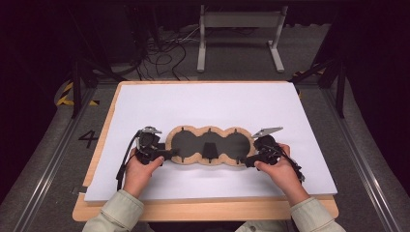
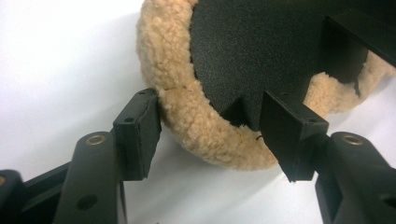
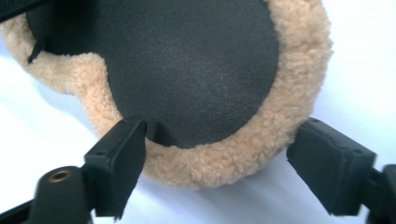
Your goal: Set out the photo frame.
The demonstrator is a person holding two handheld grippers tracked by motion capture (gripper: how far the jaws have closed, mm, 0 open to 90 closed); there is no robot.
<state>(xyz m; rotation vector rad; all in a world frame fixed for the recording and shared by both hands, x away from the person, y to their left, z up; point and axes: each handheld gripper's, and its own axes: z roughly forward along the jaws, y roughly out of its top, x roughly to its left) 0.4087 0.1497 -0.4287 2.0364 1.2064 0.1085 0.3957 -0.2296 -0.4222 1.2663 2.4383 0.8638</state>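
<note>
Two claws meet one object from opposite ends. At the left claw (image 2: 205, 135), the jaws stand apart, one outside the fleece rim and one over the black inner face, straddling the rim without clearly pinching it. At the right claw (image 3: 233, 163), the jaws gape wide around the other end's rim, one touching the black face's edge, the other clear of the fleece. Between them lies the three-lobed fleece-edged pad (image 1: 209, 145), tan fleece bordering black panels, flat on the white sheet (image 1: 203, 104) covering the wooden counter (image 1: 208, 209), toward the near edge. A person's left hand (image 1: 138, 169) and right hand (image 1: 280, 169) hold the claws, sleeves entering from below. Beyond the counter, cables (image 1: 162, 53) sprawl on the floor beside a grey metal stand (image 1: 239, 34).
</note>
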